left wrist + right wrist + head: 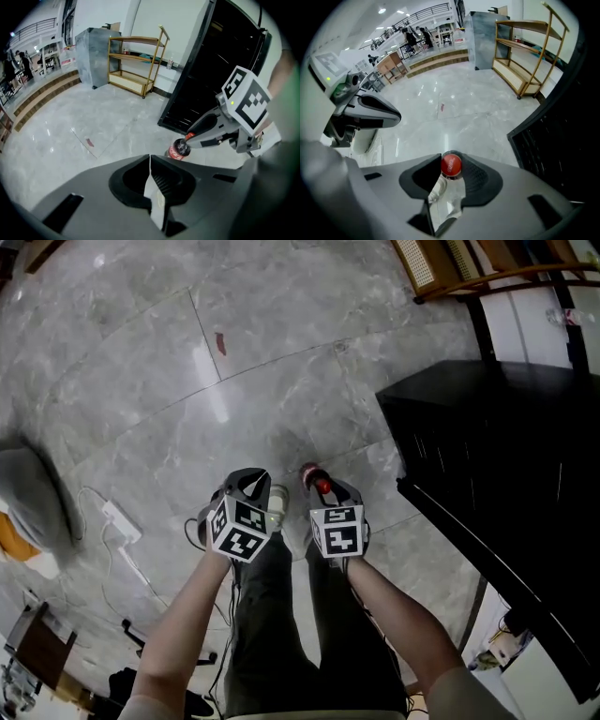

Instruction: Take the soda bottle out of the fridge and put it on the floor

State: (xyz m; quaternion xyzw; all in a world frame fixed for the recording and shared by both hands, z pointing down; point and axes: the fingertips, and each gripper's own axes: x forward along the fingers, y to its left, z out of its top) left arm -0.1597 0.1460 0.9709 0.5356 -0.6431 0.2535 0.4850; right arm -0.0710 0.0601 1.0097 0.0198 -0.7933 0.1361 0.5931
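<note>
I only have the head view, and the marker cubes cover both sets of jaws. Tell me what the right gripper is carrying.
Observer: The right gripper has its jaws closed around the top of the soda bottle. The red cap shows between them.
Operator: Now report the left jaws.
Observer: The left gripper has its jaws together, with nothing between them.
Operator: Say whether the bottle's base is on the floor.
Observer: I cannot tell. In the left gripper view the bottle hangs from the right jaws with its label showing, but its base is hidden behind the left gripper's body.
</note>
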